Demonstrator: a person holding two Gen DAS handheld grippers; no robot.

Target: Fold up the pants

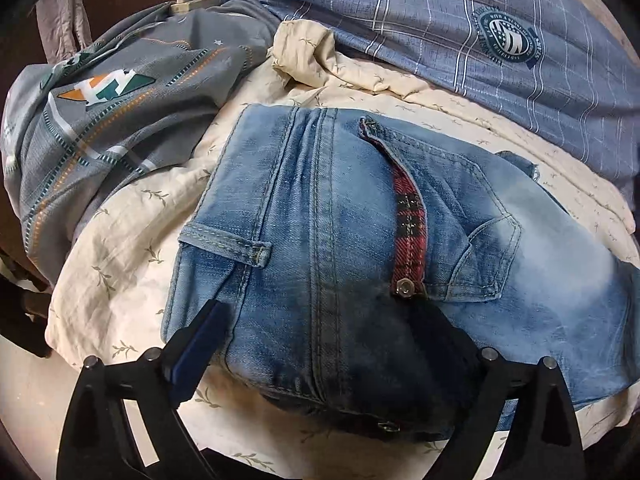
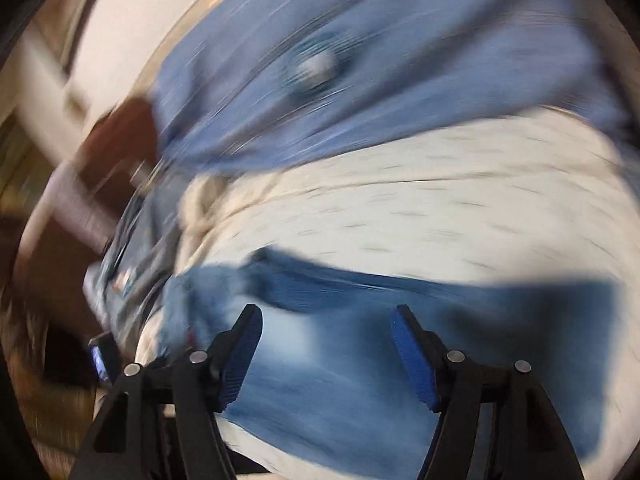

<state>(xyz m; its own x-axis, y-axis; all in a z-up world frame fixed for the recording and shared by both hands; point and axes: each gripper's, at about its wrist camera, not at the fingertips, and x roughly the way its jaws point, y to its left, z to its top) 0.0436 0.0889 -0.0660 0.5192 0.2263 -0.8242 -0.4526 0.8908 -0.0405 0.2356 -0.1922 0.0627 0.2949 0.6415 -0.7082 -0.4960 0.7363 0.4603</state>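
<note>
Faded blue denim pants point(image 1: 340, 248) folded on cream bed quilt point(image 1: 120, 264), thick, floppy, heavy; left gripper point(image 1: 320, 344) wide, right gripper point(image 2: 326, 344) parted, empty; best pinched at seamed edge.

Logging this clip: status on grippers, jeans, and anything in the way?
Left gripper open, straddling the folded jeans. Right gripper open, empty above denim; view blurred. Jeans lie on cream sheet. Nothing blocking.

pants point(image 1: 340, 248): faded denim, metal rivet | sheet point(image 1: 120, 248): matt cotton | tool pads point(image 2: 240, 364): ribbed
</note>
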